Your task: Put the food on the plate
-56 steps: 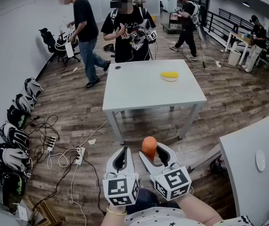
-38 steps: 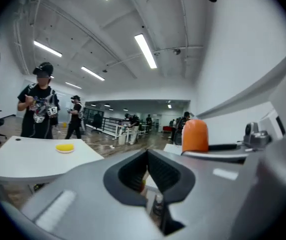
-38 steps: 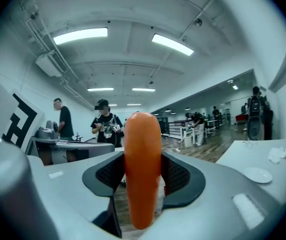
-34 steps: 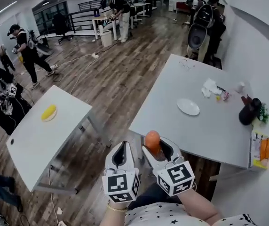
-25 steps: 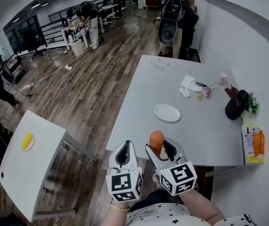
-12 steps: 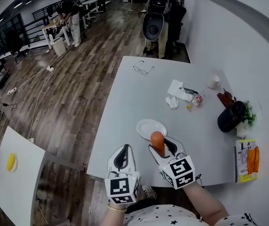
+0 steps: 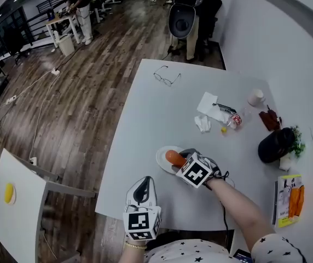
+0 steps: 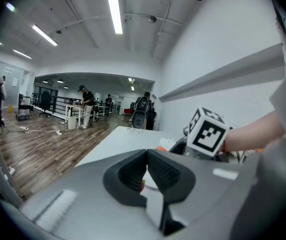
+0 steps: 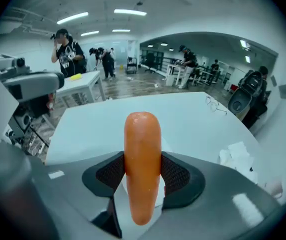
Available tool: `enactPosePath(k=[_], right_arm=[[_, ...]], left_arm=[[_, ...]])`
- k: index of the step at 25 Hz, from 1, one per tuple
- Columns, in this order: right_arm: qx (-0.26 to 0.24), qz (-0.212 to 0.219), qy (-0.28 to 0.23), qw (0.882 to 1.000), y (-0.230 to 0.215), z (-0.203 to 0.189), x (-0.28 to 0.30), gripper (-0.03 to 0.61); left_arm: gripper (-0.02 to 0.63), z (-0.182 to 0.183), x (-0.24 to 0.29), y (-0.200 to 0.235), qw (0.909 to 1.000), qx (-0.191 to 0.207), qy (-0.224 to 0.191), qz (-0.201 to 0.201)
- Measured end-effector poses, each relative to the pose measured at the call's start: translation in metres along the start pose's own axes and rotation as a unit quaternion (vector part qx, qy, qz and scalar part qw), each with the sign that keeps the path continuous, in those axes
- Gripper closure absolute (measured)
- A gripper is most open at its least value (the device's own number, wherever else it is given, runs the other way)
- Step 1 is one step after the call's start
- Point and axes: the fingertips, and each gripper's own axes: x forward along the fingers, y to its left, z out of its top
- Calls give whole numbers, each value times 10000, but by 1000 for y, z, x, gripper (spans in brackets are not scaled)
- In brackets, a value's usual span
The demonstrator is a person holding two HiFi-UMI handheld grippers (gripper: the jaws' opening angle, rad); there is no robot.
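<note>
An orange sausage (image 7: 171,157) is clamped upright between the pads of my right gripper (image 7: 180,158), which is shut on it. In the head view it hangs just over the small white plate (image 7: 161,161) near the front of the white table (image 7: 145,119). The right gripper view shows the sausage (image 9: 142,159) filling the gap of the right gripper (image 9: 143,176), with the tabletop beyond. My left gripper (image 7: 143,184) is held low at the table's front edge, shut and empty. In its own view the left gripper (image 8: 146,156) has its jaws closed together, and the right gripper's marker cube (image 8: 207,132) shows ahead.
Farther back on the table lie eyeglasses (image 7: 166,78), crumpled tissues (image 7: 207,107), a cup (image 7: 255,97), a dark potted plant (image 7: 277,144) and a packet of carrots (image 7: 290,198) at the right edge. A second table (image 7: 14,201) stands lower left. People stand at the room's far end.
The view has swung from the open room onto this table. My right gripper has reached forward with the sausage to just above the plate. The left gripper has stayed low.
</note>
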Motion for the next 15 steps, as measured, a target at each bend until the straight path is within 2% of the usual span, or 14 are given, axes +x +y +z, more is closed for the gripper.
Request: enactPosePath(k=[3, 8, 15], right_arm=[[-486, 229, 605, 9967, -2, -2, 30, 359], [-772, 628, 1359, 9857, -1, -4, 61, 359], [-641, 766, 1616, 9818, -5, -4, 78, 357]], left_arm=[[606, -5, 4, 0, 9999, -21, 114, 11], [606, -5, 6, 1, 9999, -9, 148, 68], [606, -2, 4, 3, 9998, 4, 118, 144]])
